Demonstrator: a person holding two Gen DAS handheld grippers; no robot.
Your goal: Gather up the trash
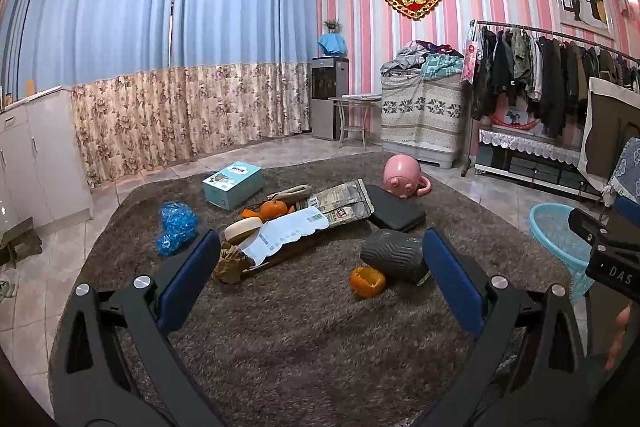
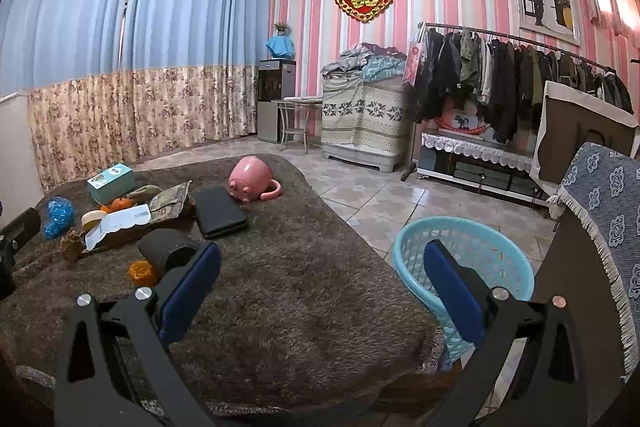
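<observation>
Both tongs are held wide and empty — the left gripper (image 1: 320, 281) is best lowered squarely over the orange peel (image 1: 367, 281) at one o'clock, then carried to the blue basket (image 2: 464, 263).

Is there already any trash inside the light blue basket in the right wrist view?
No. The light blue basket shows only its bare lattice wall and floor inside, while the orange peel lies on the rug.
</observation>
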